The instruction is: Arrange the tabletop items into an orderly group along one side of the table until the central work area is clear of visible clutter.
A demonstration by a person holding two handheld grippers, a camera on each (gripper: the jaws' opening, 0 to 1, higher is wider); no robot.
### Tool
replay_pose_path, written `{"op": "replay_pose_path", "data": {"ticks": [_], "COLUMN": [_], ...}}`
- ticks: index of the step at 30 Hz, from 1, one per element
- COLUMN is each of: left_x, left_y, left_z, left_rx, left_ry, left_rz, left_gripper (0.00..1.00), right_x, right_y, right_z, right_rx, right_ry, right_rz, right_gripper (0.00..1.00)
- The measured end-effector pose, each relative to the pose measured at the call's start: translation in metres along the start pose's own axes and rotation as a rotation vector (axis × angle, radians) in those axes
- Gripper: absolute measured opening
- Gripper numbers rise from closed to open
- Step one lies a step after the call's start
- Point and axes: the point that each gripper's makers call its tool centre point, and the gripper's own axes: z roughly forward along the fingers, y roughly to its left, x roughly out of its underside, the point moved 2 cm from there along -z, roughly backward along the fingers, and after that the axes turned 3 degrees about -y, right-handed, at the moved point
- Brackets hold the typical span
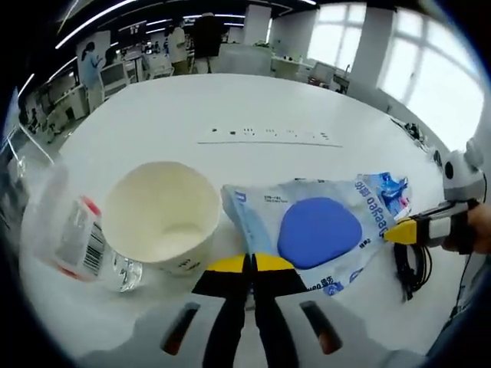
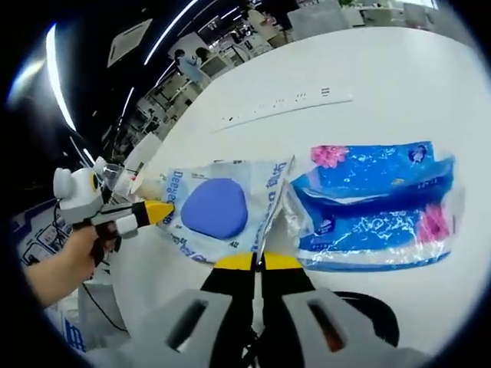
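A white tissue packet [image 1: 318,230] with a blue oval lies flat on the white table [image 1: 230,107]. My left gripper [image 1: 249,264] is shut, its yellow tips pinching the packet's near edge. From the right, my right gripper [image 1: 400,231] meets the packet's far end. In the right gripper view the same packet [image 2: 219,208] lies ahead, and my right gripper [image 2: 259,261] is shut on its edge while the left gripper [image 2: 163,211] grips the opposite end. Beside it lies a blue flowered tissue pack [image 2: 376,207]. A cream paper cup [image 1: 165,215] and a lying clear bottle [image 1: 80,245] sit left of the packet.
A black cable [image 1: 412,268] lies near the table's right edge. A row of flush sockets [image 1: 268,136] crosses the table's middle. Beyond the table are desks and people [image 1: 178,42]. A hand [image 2: 73,257] holds the left gripper.
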Motion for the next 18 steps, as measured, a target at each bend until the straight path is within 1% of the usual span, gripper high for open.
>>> {"op": "replay_pose_path", "data": {"ticks": [10, 14, 18], "left_x": [0.0017, 0.0026, 0.0036], "left_y": [0.0004, 0.0004, 0.0017], "left_z": [0.0025, 0.0029, 0.003], "left_rx": [-0.008, -0.018, -0.026], "left_ry": [0.001, -0.001, 0.001], "left_rz": [-0.004, 0.028, 0.034], "left_gripper": [0.0, 0.0, 0.01], "right_x": [-0.0006, -0.0006, -0.0009], "right_y": [-0.0023, -0.0033, -0.0039], "right_z": [0.0007, -0.0003, -0.0009], "right_rx": [0.006, 0.013, 0.021], "right_ry": [-0.006, -0.013, -0.018], "right_rz": [-0.005, -0.025, -0.044], "right_gripper": [0.0, 0.01, 0.02]}}
